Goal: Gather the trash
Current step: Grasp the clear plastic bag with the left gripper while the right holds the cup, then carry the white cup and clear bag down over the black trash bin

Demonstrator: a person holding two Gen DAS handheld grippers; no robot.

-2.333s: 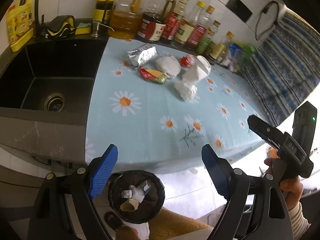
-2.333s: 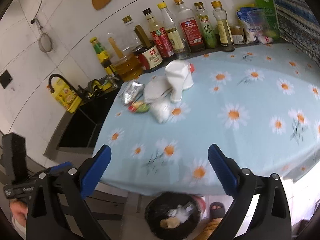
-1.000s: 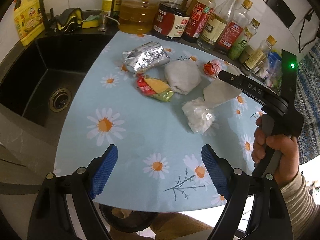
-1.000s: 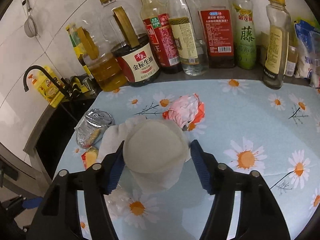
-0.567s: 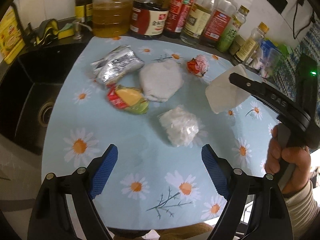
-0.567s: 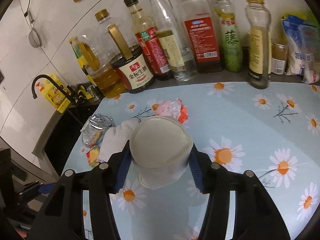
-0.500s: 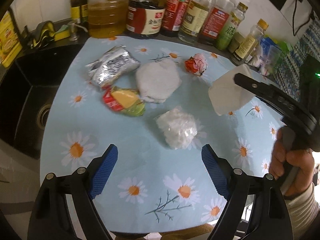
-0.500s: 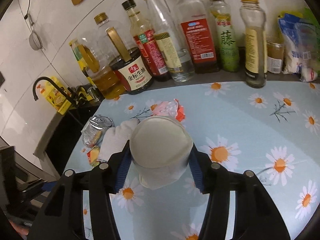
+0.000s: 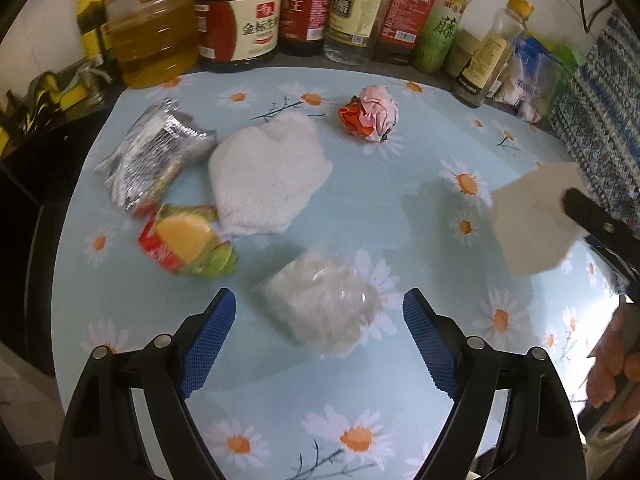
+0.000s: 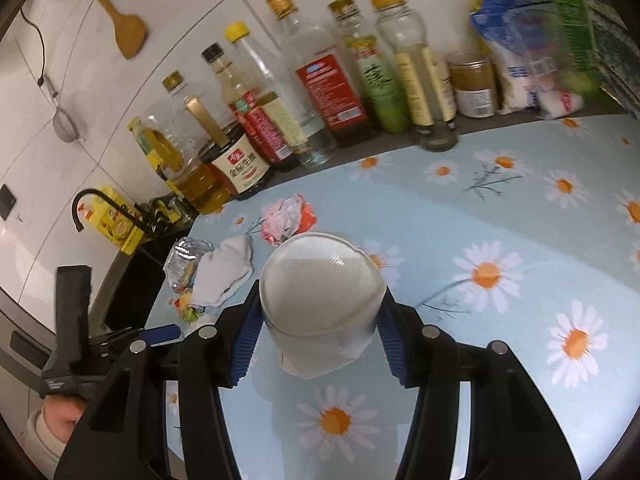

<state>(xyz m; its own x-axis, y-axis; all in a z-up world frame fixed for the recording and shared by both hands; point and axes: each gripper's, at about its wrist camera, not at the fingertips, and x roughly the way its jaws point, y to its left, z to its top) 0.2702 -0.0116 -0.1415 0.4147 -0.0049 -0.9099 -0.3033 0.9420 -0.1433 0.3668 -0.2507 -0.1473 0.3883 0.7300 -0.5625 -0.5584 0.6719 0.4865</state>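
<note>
My right gripper (image 10: 318,330) is clenched on the paper cup (image 10: 320,292) above the worktop (image 9: 400,184), left gripper (image 9: 316,328) closing, nothing gripped, over the plastic wad (image 9: 326,304); foil packet (image 9: 154,156), snack wrapper (image 9: 186,246), tissue (image 9: 268,176), crumpled wrapper (image 9: 370,114) left.

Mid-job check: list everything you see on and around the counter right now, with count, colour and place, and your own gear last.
paper cup: 1, white, held off the cloth by the right gripper
plastic wad: 1, clear-white, between left fingers, untouched
cloth rag: 1, white, centre
foil packet: 1, silver, beside rag
snack wrapper: 1, red-yellow-green, below foil
crumpled paper: 1, pink-orange, near bottles
bottles: a row, mixed, back wall
tablecloth: 1, blue with daisies
wooden spatula: 1, on wall
left gripper: black, blue pads, closing
right gripper: shut on cup
</note>
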